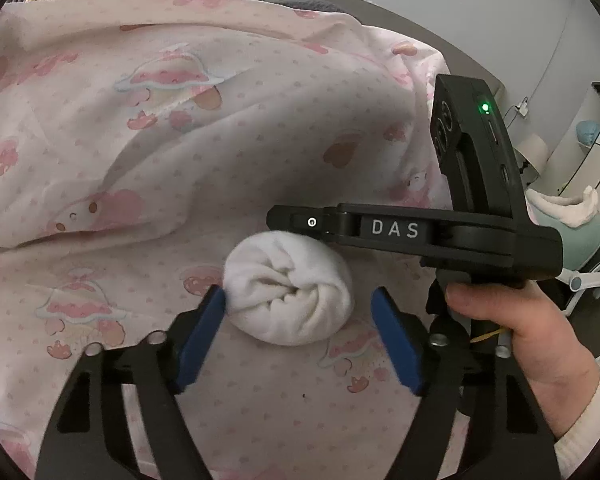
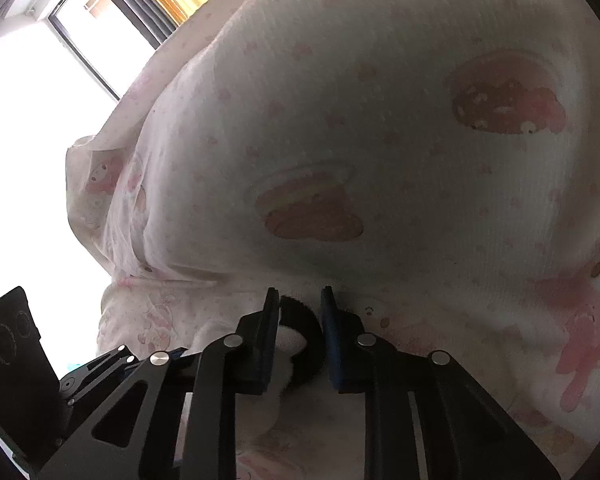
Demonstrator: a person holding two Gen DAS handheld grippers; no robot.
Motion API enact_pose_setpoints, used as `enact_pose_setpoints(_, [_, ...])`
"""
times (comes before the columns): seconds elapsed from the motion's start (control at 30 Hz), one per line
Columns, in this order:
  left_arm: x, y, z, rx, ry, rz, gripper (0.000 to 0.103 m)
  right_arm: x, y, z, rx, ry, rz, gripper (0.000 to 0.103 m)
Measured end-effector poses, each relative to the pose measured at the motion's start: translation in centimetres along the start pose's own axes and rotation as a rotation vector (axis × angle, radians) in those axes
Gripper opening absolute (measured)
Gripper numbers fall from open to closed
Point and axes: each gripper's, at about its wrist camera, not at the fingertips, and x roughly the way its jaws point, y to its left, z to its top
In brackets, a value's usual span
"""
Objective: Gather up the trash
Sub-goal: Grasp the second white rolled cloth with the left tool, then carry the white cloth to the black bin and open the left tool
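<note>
Left claw (image 1: 298,312): blue pads spread apart, nothing between them under load. The left pad (image 1: 204,336) touches or nearly touches the near-left flank of the white rolled bundle (image 1: 290,288); the right pad stands just clear of its right side.

The bundle is the landmark. It looks like a rolled sock or small towel, lying on the pink patterned bedsheet (image 1: 148,152), puckered open end facing the camera. Judged soft, light and compressible, not slippery or fragile. Best hold: straddle the roll across its middle and squeeze the full thickness, so the layers stay tucked. A pinch on one outer fold would likely unroll it.

Right of the bundle and slightly beyond it, the right claw (image 2: 300,332) is held level by the person's right hand (image 1: 516,320). In its own view the pads are drawn close together, clamped on a dark fuzzy band (image 2: 304,336) with something white beside it; identity unclear.

Beyond the bundle, the sheet rises in wrinkled folds. Farther still, a grey wall (image 1: 440,12).
</note>
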Motion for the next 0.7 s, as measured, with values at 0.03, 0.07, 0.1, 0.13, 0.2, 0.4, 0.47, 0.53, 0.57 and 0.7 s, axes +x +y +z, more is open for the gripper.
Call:
enact_pose_setpoints(0.03, [0.0, 0.1, 0.0, 0.0, 0.003, 0.005, 0.066, -0.1, 0.0, 0.0, 0.001, -0.001, -0.003, 0.021])
enact_pose_setpoints(0.07, [0.0, 0.3, -0.1, -0.002, 0.007, 0.014, 0.062, -0.2, 0.0, 0.0, 0.001, -0.003, -0.008, 0.02])
enact_pose_setpoints(0.1, [0.0, 0.4, -0.1, -0.006, 0.011, 0.015, 0.06, -0.3, 0.0, 0.0, -0.002, -0.004, -0.014, 0.02])
enact_pose_setpoints(0.13, [0.0, 0.5, 0.0, -0.007, 0.012, 0.013, 0.058, -0.3, 0.2, 0.0, -0.01, -0.003, -0.024, 0.019])
enact_pose_setpoints(0.2, [-0.3, 0.5, 0.0, 0.003, 0.012, 0.015, 0.055, 0.0, 1.1, 0.0, -0.044, 0.001, -0.061, 0.018])
enact_pose_setpoints(0.4, [-2.6, 0.5, -0.8, 0.029, -0.009, 0.016, 0.05, -0.2, 2.1, -0.5, -0.09, -0.002, -0.122, 0.013])
enact_pose_setpoints(0.47, [-3.6, 0.7, -1.0, 0.024, -0.022, 0.021, 0.049, -0.4, 2.4, -0.6, -0.103, -0.006, -0.136, 0.008])
enact_pose_setpoints(0.53, [-4.6, 1.0, -1.2, 0.018, -0.038, 0.025, 0.049, -0.6, 2.7, -0.9, -0.106, -0.009, -0.146, 0.008])
enact_pose_setpoints(0.57, [-5.0, 1.2, -1.3, 0.016, -0.043, 0.025, 0.049, -0.7, 2.8, -1.1, -0.106, -0.01, -0.151, 0.008])
enact_pose_setpoints(0.7, [-6.6, 1.8, -1.8, 0.005, -0.062, 0.033, 0.047, -0.7, 3.4, -1.7, -0.105, -0.01, -0.155, 0.008])
